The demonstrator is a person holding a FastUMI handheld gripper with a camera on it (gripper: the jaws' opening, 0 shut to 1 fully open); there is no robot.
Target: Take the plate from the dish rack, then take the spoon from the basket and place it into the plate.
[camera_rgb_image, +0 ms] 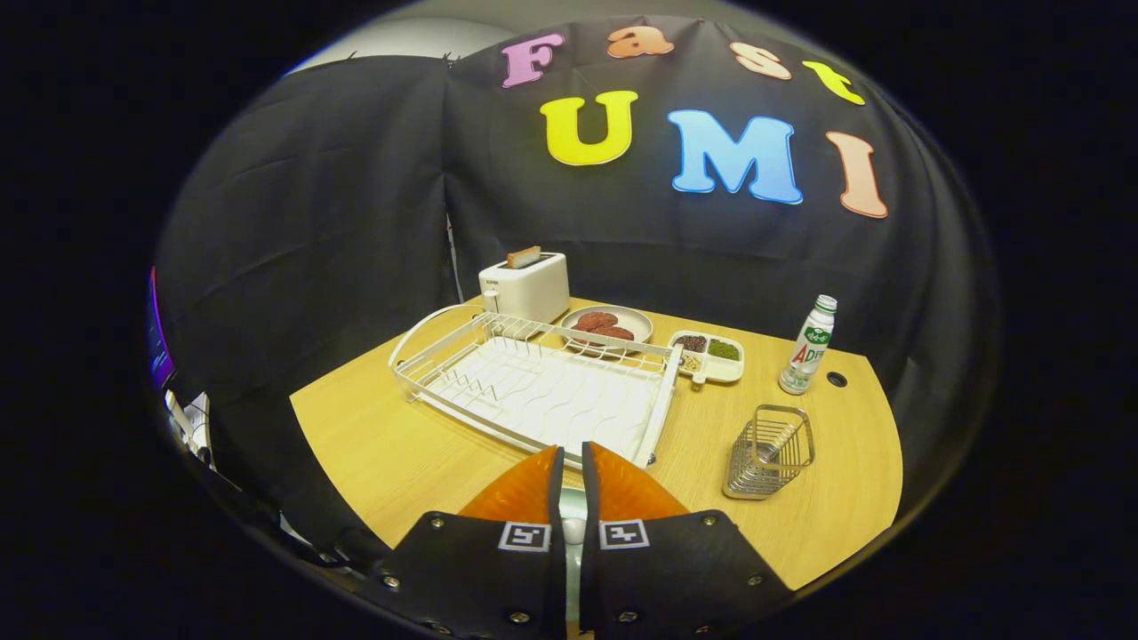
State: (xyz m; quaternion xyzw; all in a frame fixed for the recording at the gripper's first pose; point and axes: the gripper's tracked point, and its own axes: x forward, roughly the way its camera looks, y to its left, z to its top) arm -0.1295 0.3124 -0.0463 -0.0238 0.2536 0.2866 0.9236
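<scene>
While the fingers (573, 462) sit nearly together over the bench (373, 444), gripping nothing, the white dish rack (533, 391) lies just ahead. Right of it stands the wire basket (770, 452). Farther off rest a plate (607, 325) of patties, toaster (524, 284) and bottle (807, 347).

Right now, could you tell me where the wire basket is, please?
In the gripper view, the wire basket stands on the table, beyond the nearly closed tongs to their right, between the dish rack and the bottle.
</scene>
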